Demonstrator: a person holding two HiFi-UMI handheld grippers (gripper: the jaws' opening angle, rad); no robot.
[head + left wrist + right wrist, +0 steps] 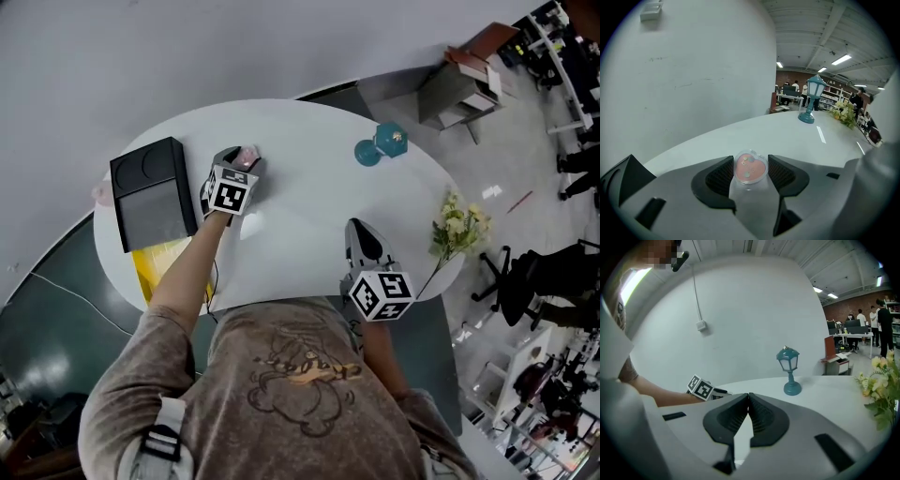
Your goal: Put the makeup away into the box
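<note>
Left claw [242,161] clamped on heart compact [750,168]; right claw [748,399] closed, empty.
Right claw sits over the table's [300,244] near edge, pads together, nothing between. Left claw is past it toward the far-left side, compact pinched upright between both pads, above the surface. Black box [150,192] lies at the left edge, just beside that claw; yellow sheet [161,264] at the box's near end. Teal lamp [380,142] stands near the far edge, flowers [457,225] at the right edge, both well apart from the compact.
</note>
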